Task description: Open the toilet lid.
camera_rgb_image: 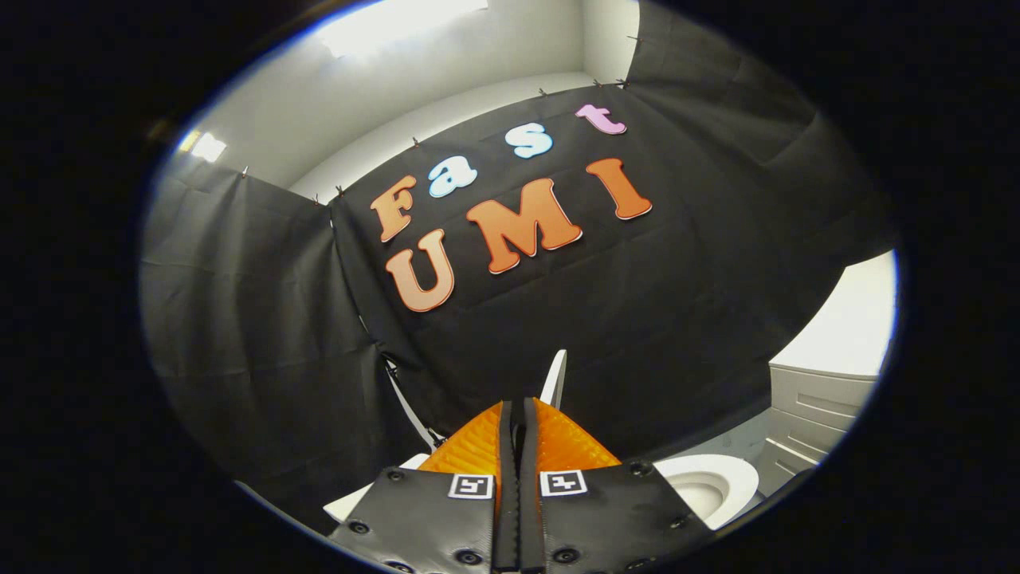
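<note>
The white toilet lid point(555, 376) stands raised and is seen edge-on as a thin white blade, just beyond my fingertips and a little right of them. My gripper point(518, 405) is shut, its two fingers pressed side by side with only a narrow dark slit between them. Nothing white shows in that slit. The lid's lower part is hidden behind the right finger point(570, 446), so I cannot tell whether it touches the lid. The open toilet bowl point(705, 485) with its white rim lies to the right of the fingers. Another white part of the toilet point(368, 493) shows left of them.
Black cloth walls point(263, 335) close in the booth ahead and to the left, close behind the lid. A white cabinet with drawer fronts point(821, 406) stands to the right beyond the bowl, with a strip of grey floor point(737, 442) between them.
</note>
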The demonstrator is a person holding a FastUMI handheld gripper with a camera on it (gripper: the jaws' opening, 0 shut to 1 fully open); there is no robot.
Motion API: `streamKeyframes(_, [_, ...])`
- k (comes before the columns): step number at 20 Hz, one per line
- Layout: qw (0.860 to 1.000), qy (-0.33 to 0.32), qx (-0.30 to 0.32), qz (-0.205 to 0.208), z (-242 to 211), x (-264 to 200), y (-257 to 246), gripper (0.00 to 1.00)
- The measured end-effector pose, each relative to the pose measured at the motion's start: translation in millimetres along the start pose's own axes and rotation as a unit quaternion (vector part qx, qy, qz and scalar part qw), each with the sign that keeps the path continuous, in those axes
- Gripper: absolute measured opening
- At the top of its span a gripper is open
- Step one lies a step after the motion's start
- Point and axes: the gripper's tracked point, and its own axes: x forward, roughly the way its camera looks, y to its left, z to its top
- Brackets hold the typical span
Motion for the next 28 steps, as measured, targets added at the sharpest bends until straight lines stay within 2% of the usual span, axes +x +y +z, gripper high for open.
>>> streamKeyframes(6, [0.997,0.011,-0.076,0.021,-1.6,6.9,43.9,0.08])
streamKeyframes(10, [0.998,0.031,-0.057,0.026,-4.6,13.1,69.1,0.08])
streamKeyframes(22, [0.994,0.054,-0.093,0.032,-22.3,32.3,143.6,0.08])
streamKeyframes(28, [0.994,0.063,-0.089,0.021,-34.4,35.8,178.4,0.08])
